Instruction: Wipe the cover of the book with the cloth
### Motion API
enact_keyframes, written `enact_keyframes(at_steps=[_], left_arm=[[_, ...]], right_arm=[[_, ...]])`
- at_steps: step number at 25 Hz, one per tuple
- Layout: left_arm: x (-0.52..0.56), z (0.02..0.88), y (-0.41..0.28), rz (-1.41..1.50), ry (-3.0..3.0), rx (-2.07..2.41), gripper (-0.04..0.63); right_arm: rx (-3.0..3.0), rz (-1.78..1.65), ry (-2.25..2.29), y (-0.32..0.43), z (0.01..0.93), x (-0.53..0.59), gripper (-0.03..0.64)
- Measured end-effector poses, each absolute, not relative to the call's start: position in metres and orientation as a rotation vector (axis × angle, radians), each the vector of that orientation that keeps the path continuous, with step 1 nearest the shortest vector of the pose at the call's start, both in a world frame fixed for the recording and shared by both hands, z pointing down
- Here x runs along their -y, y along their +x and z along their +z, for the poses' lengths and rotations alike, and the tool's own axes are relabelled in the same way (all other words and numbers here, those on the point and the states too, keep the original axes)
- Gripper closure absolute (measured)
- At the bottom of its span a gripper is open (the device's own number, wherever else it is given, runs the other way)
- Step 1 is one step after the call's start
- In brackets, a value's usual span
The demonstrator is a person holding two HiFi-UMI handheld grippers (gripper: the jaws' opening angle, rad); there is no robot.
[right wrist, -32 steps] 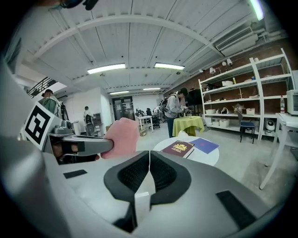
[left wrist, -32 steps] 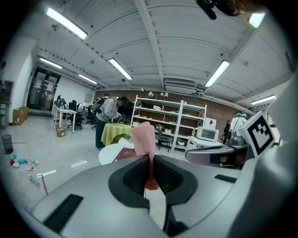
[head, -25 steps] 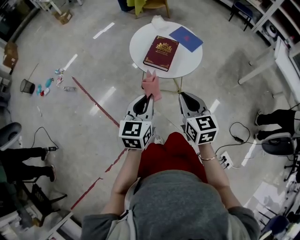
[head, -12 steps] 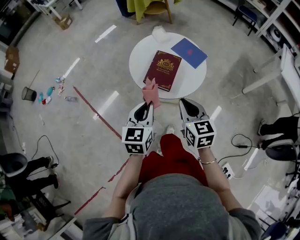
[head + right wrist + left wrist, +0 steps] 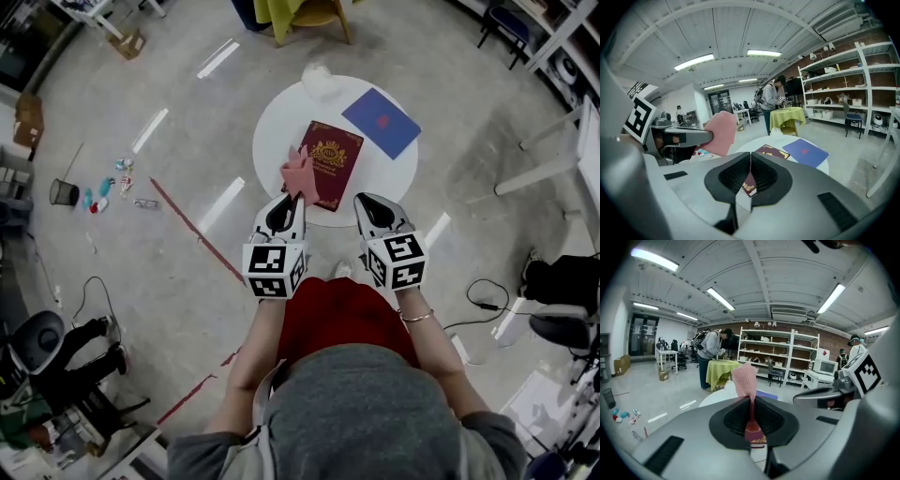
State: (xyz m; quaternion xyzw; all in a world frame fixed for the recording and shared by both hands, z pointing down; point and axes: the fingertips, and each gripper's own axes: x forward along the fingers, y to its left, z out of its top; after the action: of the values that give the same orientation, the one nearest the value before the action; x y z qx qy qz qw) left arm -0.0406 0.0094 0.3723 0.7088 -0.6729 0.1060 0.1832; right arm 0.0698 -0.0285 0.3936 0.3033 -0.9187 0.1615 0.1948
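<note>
A dark red book with a gold crest lies closed on the round white table; it also shows in the right gripper view as the book. My left gripper is shut on a pink cloth, which hangs over the book's near left corner. In the left gripper view the cloth stands up out of the closed jaws. My right gripper is shut on nothing, just short of the table's near edge. From the right gripper view the cloth shows at left.
A blue folder lies on the table's far right, a white crumpled object at its far edge. A yellow-draped chair stands beyond. Red tape line and small litter mark the floor at left. A person stands by a green-covered table.
Both grippers have come closer to the table. The pink cloth now overlaps the book's near left corner instead of hanging short of the table edge.
</note>
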Motion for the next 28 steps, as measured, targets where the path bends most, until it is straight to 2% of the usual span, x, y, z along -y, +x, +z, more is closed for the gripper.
enact_keyframes(at_steps=[12,28], left_arm=[[0.071,0.389,-0.060,0.373,2.034,1.831,0.563],[0.178,0.439,-0.072,0.486,2.250,1.370,0.563]], right_arm=[[2.525,0.525,0.948,0.059,0.415,0.091,0.588],[2.245,0.681,1.227,0.017,0.469,0.136,0.588]])
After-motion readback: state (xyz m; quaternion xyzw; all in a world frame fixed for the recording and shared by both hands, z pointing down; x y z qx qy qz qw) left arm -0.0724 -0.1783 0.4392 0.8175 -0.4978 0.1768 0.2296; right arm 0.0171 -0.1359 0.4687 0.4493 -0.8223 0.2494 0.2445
